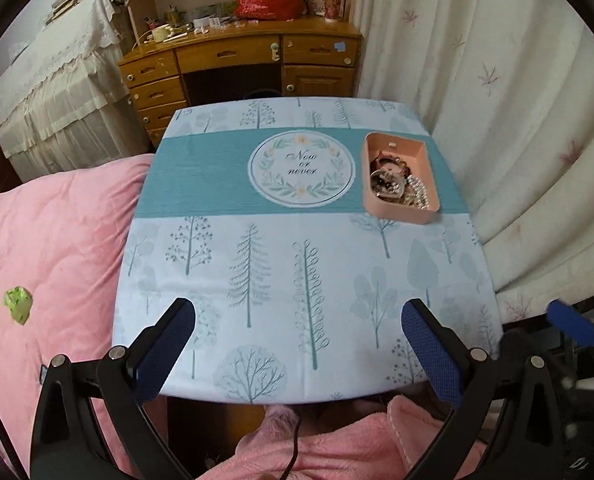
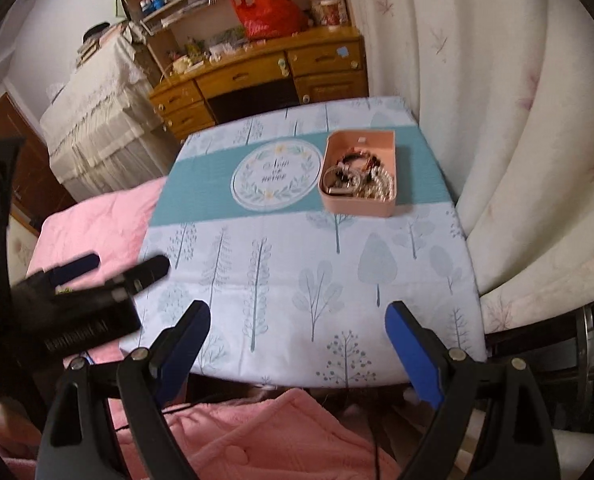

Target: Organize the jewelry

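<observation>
While both claws hang wide apart and empty over the near edge of the desk (image 1: 297, 280), the pink tray (image 1: 397, 178) sits far right on the teal band. Tangled jewelry (image 2: 361, 180) lies inside it, well apart from the left claw (image 1: 297, 320) and right claw (image 2: 297, 320).

We see a matt printed cloth (image 1: 297, 272) over the table, smooth with faint creases. The pink box (image 1: 399, 204) looks like matt plastic with smooth walls; the jewelry (image 1: 397, 184) in it glints like metal and glossy beads. Our left gripper (image 1: 297, 312) and right gripper (image 2: 297, 314) have black matt plastic frames, shiny metal rivets and blue textured pads (image 1: 433, 352). The pink blanket (image 1: 57, 248) is soft cloth, the desk (image 1: 237, 56) glossy varnished wood, the curtain (image 1: 497, 100) matt fabric.
</observation>
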{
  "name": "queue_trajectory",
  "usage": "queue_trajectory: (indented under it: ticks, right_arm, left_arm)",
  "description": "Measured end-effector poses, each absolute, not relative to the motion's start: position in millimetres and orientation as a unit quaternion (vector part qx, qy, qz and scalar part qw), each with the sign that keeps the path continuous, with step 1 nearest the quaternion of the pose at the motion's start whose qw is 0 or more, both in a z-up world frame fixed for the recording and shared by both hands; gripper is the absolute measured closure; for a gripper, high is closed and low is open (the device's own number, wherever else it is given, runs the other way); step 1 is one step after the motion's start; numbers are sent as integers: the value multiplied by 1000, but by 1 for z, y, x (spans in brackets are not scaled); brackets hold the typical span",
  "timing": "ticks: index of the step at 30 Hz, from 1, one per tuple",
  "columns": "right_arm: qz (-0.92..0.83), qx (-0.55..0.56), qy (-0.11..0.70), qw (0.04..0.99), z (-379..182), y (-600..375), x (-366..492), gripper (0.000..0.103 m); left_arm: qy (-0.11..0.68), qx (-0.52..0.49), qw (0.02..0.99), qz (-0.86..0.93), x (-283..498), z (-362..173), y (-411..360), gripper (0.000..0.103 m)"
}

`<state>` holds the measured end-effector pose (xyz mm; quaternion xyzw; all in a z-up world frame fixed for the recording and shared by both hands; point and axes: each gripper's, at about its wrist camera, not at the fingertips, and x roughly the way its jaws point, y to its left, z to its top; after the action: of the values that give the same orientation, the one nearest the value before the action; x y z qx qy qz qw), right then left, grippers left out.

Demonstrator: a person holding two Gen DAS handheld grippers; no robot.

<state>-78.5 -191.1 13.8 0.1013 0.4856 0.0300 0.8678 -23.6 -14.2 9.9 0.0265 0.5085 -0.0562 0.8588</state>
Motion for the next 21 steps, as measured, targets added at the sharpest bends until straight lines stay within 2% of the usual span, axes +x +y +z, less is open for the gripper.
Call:
queue_trajectory:
  ticks: [2, 5, 6, 21]
  right_arm:
    - [24, 107, 471, 875, 18, -194, -82, 13]
    - [20, 113, 459, 881, 22, -198, -83, 2]
    - [22, 112, 460, 881, 21, -197, -82, 1]
    - [44, 65, 478, 875, 17, -179, -75, 0]
  left_arm:
    - [510, 27, 858, -51, -25, 8, -12, 1]
    - [507, 27, 860, -42, -30, 9, -10, 1]
    - [505, 28, 861, -41, -31, 9, -10, 1]
    - [495, 24, 868, -31, -35, 15, -8, 1]
